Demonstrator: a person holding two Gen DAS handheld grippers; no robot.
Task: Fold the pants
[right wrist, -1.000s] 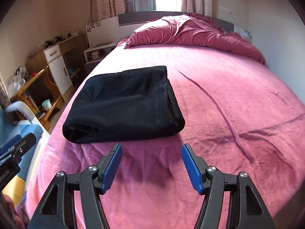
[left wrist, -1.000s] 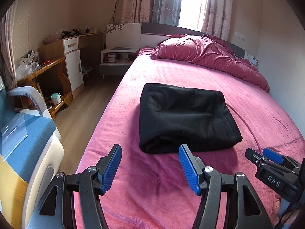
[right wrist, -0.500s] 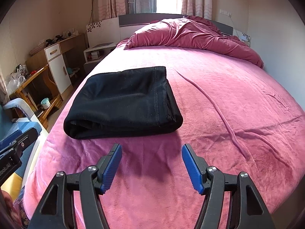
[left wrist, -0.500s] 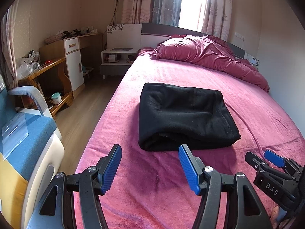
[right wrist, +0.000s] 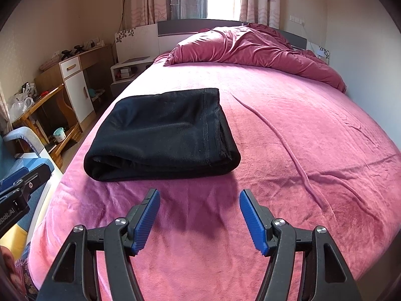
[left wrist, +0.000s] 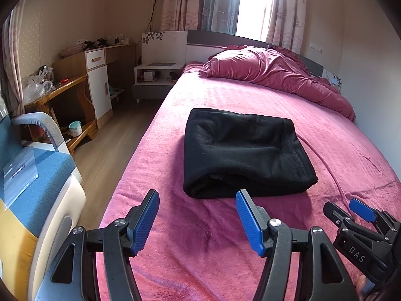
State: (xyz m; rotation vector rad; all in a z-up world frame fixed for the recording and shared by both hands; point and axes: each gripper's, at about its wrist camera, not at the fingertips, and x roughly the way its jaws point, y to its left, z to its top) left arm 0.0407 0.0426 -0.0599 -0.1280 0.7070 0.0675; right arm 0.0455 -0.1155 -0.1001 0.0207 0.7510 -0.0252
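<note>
The black pants (left wrist: 240, 150) lie folded into a thick rectangle on the pink bed (left wrist: 200, 238), and show in the right wrist view (right wrist: 163, 135) too. My left gripper (left wrist: 198, 219) is open and empty, held above the bed a little short of the pants' near edge. My right gripper (right wrist: 199, 219) is open and empty, also short of the near edge. The right gripper shows at the lower right of the left wrist view (left wrist: 351, 215).
A crumpled pink duvet (left wrist: 275, 75) lies at the head of the bed. A blue and white armchair (left wrist: 32, 188) stands left of the bed. A wooden desk (left wrist: 57, 87) and a white nightstand (left wrist: 155, 75) stand along the left wall.
Both grippers have drawn back a little from the folded pants and stayed open. The pants have not moved.
</note>
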